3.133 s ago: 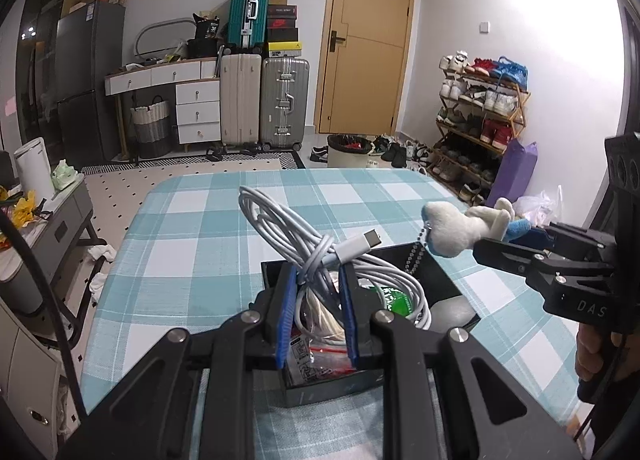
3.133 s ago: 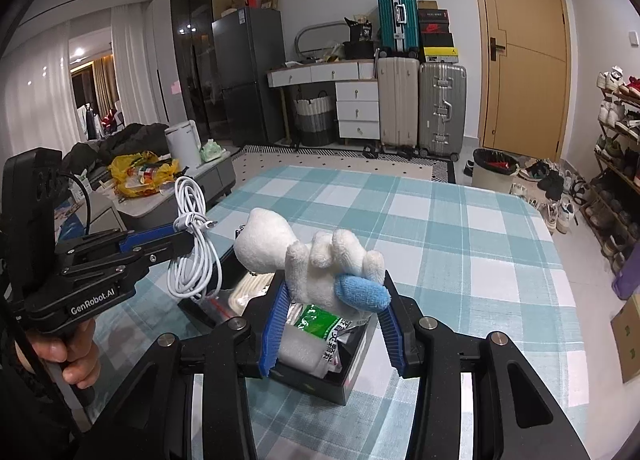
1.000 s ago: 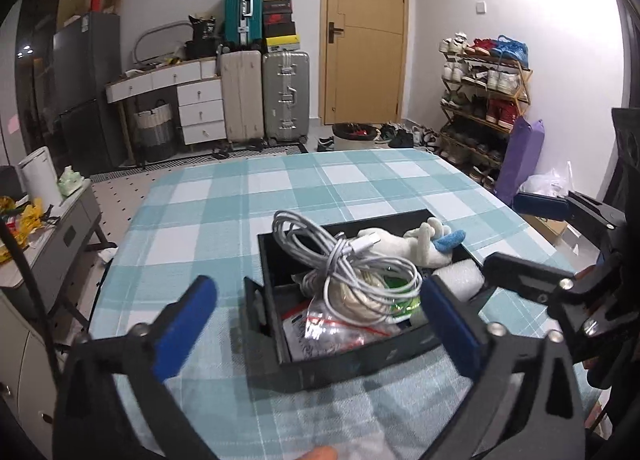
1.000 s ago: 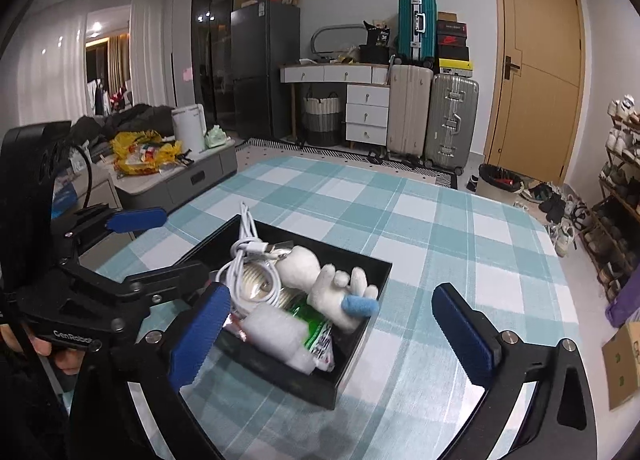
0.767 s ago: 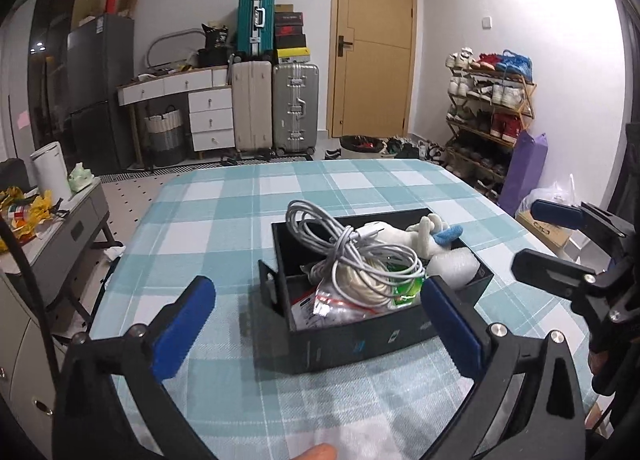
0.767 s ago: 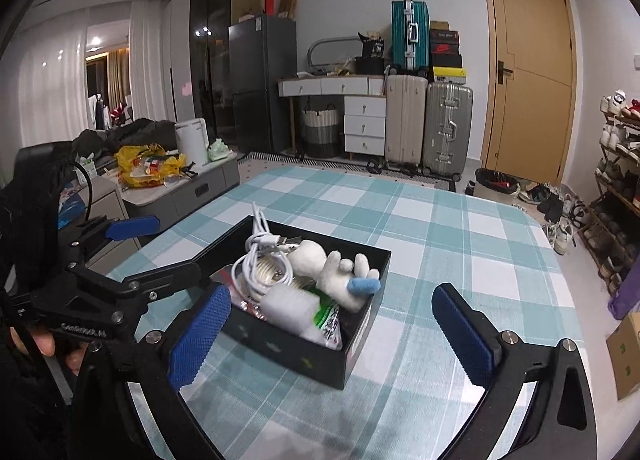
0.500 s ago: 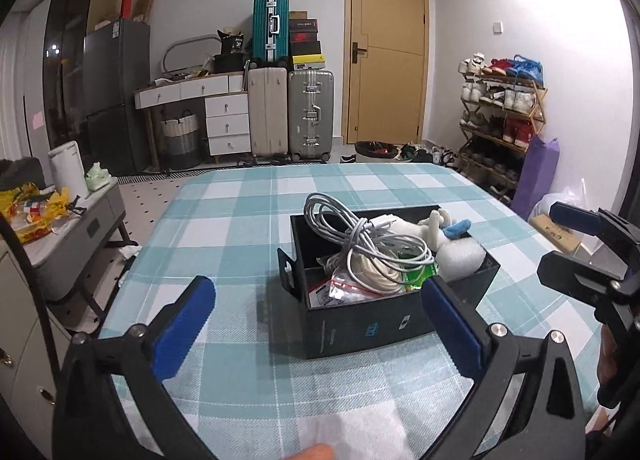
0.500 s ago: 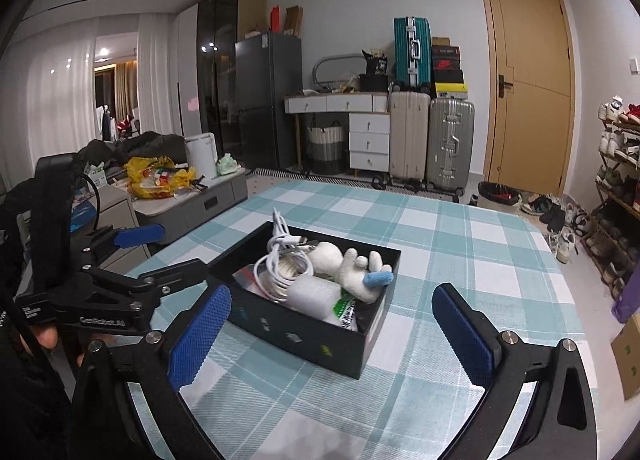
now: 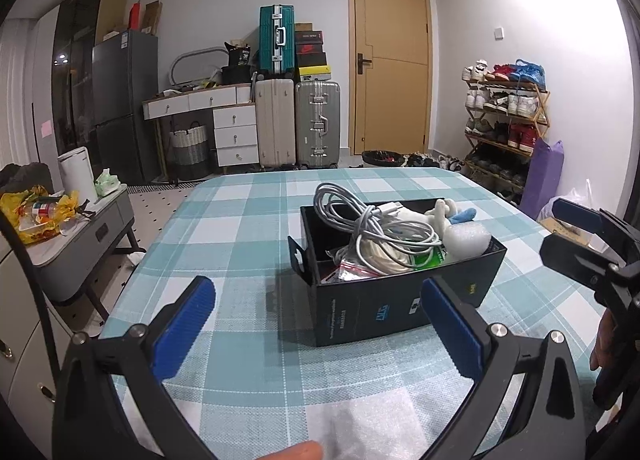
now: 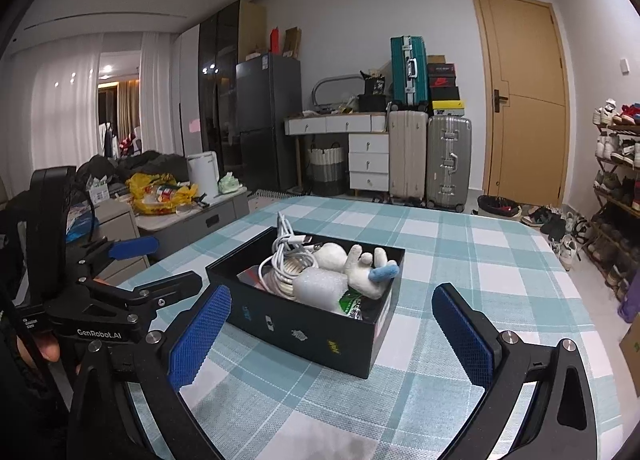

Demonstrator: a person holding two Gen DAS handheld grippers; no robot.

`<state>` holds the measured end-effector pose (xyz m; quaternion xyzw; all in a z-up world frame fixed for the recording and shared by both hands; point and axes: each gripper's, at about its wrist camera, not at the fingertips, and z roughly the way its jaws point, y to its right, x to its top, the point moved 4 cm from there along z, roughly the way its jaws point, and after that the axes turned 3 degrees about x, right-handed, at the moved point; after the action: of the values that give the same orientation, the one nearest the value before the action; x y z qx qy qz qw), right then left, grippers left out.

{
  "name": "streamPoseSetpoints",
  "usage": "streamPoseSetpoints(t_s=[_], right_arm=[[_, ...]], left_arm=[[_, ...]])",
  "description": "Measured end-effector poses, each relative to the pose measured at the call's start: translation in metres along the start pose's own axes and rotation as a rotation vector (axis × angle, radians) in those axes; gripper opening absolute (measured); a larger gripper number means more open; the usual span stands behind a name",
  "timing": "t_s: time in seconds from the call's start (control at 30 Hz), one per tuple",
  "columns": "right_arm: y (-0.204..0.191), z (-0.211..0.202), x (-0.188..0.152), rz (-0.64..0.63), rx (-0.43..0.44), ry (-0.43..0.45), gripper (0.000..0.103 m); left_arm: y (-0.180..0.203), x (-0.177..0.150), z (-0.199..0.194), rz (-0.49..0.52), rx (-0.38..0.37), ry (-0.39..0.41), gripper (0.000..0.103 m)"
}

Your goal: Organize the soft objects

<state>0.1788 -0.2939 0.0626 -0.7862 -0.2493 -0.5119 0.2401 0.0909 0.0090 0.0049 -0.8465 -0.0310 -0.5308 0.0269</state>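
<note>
A black box (image 9: 400,304) (image 10: 304,328) stands on the teal checked table (image 9: 240,228) (image 10: 460,260). In it lie a coiled white cable (image 9: 376,228) (image 10: 284,256), a white plush toy with a blue tip (image 9: 444,214) (image 10: 360,264), a white foam piece (image 9: 468,238) (image 10: 320,286) and small packets. My left gripper (image 9: 316,324) is open and empty, held back in front of the box; it also shows in the right wrist view (image 10: 136,264). My right gripper (image 10: 332,336) is open and empty, near the box; it also shows in the left wrist view (image 9: 576,236).
A low grey cabinet (image 9: 80,236) with a yellow bag stands left of the table. Suitcases (image 9: 296,120), a drawer desk, a fridge and a door line the far wall. A shoe rack (image 9: 504,124) stands at the right.
Both grippers let go of the cable and the plush toy into the box, opened wide, and have since drawn back and up from the box.
</note>
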Motion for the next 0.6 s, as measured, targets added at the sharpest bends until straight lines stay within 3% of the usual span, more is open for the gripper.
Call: streamPoseSetpoints(t_s=[0.6], right_arm=[[0.0021,0.0060,-0.0093,-0.010,0.003,-0.005,0.102]], left_arm=[[-0.0041,-0.0035,-0.0005,-0.018,-0.004,0.009,0.103]])
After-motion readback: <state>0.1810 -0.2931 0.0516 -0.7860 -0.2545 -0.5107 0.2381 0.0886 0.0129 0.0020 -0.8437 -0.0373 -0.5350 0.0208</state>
